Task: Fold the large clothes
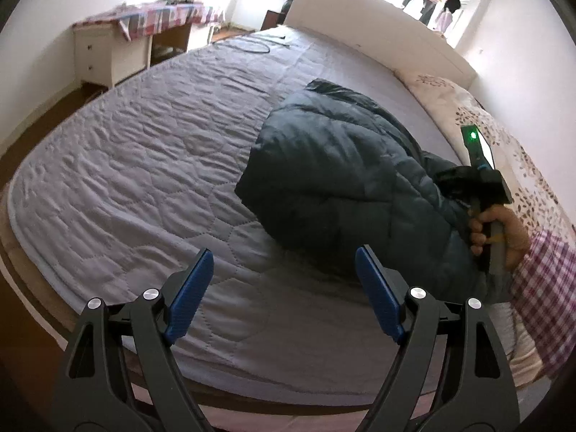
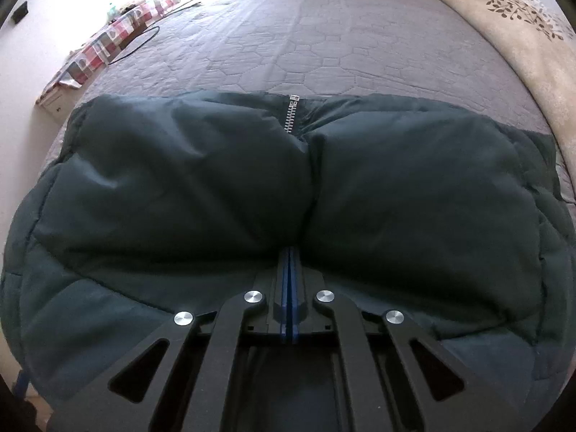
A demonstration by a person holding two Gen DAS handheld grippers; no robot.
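Coat: a big, puffy, dark green coat [image 2: 201,187] lies on the bed, near the side with the pillow. It is bunched up into a fat heap.
Zip: a silver zip [image 2: 291,113] shows at the far edge of the coat, in the dip between two puffy halves.
Bed: it has a grey quilt [image 1: 151,151] with stitched shapes on it. A thin dark cord [image 1: 252,45] lies on the quilt at the far end.
Pillow: a cream pillow with a brown leaf print [image 2: 518,10] lies along one side of the bed.
Left claw [image 1: 284,295]: its two blue pads [image 1: 189,297] stand wide apart. Nothing is between them. It hangs over the near edge of the bed, beside the coat, not touching it.
Right claw [image 2: 290,252]: its two blue pads are pressed together. The tips are pushed into the crease of the coat. The puffy cloth hides the tips, so I cannot tell if any cloth is pinched.
Hand: in the left view, a hand [image 1: 498,232] grips the handle of the right claw, with a checked sleeve [image 1: 543,280] behind it.
Table: a white table with drawers [image 1: 108,54] stands by the far wall, under a red and white checked cloth [image 1: 158,18].
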